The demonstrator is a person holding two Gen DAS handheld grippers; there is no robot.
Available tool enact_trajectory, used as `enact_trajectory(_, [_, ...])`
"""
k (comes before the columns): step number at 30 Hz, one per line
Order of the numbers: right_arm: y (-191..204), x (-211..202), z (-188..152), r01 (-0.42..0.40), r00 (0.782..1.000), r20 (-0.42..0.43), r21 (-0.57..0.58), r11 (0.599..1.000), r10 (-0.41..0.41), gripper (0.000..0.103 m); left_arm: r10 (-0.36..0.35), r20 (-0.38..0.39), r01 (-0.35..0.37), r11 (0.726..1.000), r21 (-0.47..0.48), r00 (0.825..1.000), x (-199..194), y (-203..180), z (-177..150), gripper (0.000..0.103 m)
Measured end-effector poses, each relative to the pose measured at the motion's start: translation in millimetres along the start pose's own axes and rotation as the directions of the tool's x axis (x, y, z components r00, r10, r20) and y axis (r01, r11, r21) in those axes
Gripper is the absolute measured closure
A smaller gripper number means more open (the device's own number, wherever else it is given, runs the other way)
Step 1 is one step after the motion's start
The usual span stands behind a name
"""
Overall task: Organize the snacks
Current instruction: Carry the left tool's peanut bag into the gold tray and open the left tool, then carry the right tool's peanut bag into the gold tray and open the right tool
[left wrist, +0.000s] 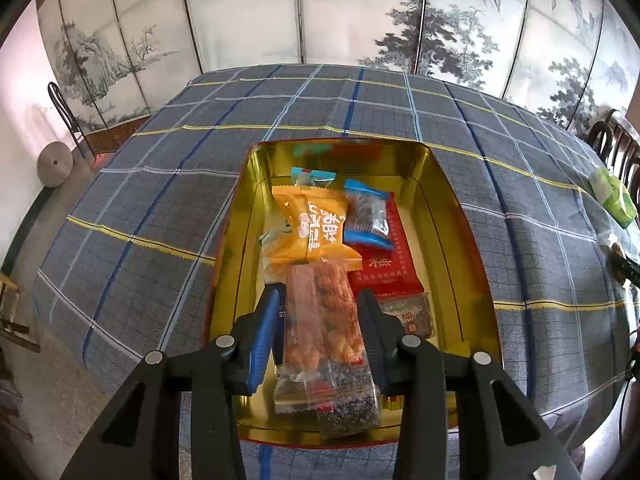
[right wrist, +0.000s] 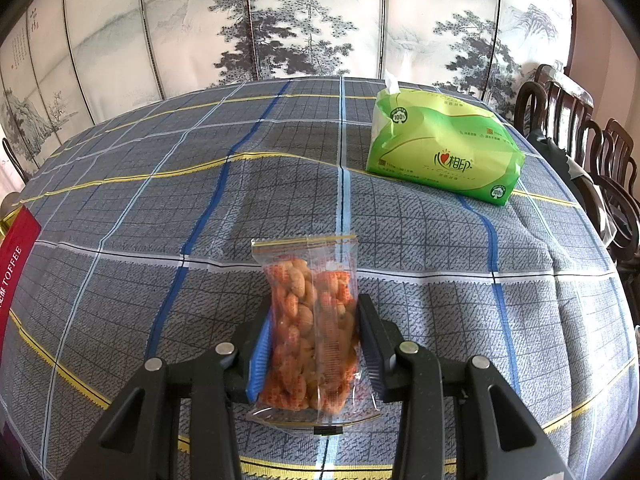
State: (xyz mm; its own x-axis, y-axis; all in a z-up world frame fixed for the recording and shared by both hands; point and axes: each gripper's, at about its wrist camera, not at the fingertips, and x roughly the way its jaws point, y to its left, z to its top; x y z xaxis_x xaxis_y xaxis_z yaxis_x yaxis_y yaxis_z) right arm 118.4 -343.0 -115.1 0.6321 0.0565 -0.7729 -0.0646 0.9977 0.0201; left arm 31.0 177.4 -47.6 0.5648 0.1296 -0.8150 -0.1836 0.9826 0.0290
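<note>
A gold tin (left wrist: pixel 452 208) stands open on the plaid tablecloth (left wrist: pixel 160 184). It holds an orange packet (left wrist: pixel 316 228), a blue-ended clear packet (left wrist: pixel 368 216), a red packet (left wrist: pixel 388 268) and a dark packet (left wrist: pixel 408 312). My left gripper (left wrist: pixel 320 300) hangs over the tin's near end, shut on a clear packet of orange-brown snacks (left wrist: pixel 324 328) that points lengthwise into the tin. My right gripper (right wrist: pixel 316 308) is shut on a clear packet of orange coated nuts (right wrist: pixel 308 320), held above bare tablecloth (right wrist: pixel 160 280).
A green tissue pack (right wrist: pixel 440 152) lies at the far right of the table. A red lid marked TOFFEE (right wrist: pixel 16 248) shows at the left edge. Dark wooden chairs (right wrist: pixel 580 152) stand to the right, and a painted folding screen (right wrist: pixel 280 40) stands behind the table.
</note>
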Motion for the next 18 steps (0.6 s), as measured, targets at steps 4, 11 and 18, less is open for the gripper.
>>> enact_trajectory(4, [-0.4,0.2,0.1,0.0,1.0,0.0,0.0,1.0,0.0,0.063,0.001,0.004,-0.001,1.0,0.002,1.0,-0.4,-0.5,0.0,0.066])
enact_trajectory(11, [-0.6,-0.2,0.1,0.0,1.0,0.0,0.0,1.0,0.0,0.063,0.014,0.02,-0.014,1.0,0.0,1.0,-4.6,-0.9,2.4,0.058])
enact_trajectory(18, [4.5,-1.0,0.3,0.008,1.0,0.001,-0.007,1.0,-0.008,0.063,0.035,0.056,-0.035,0.999,0.0,0.998,-15.8,-0.1,5.6,0.043])
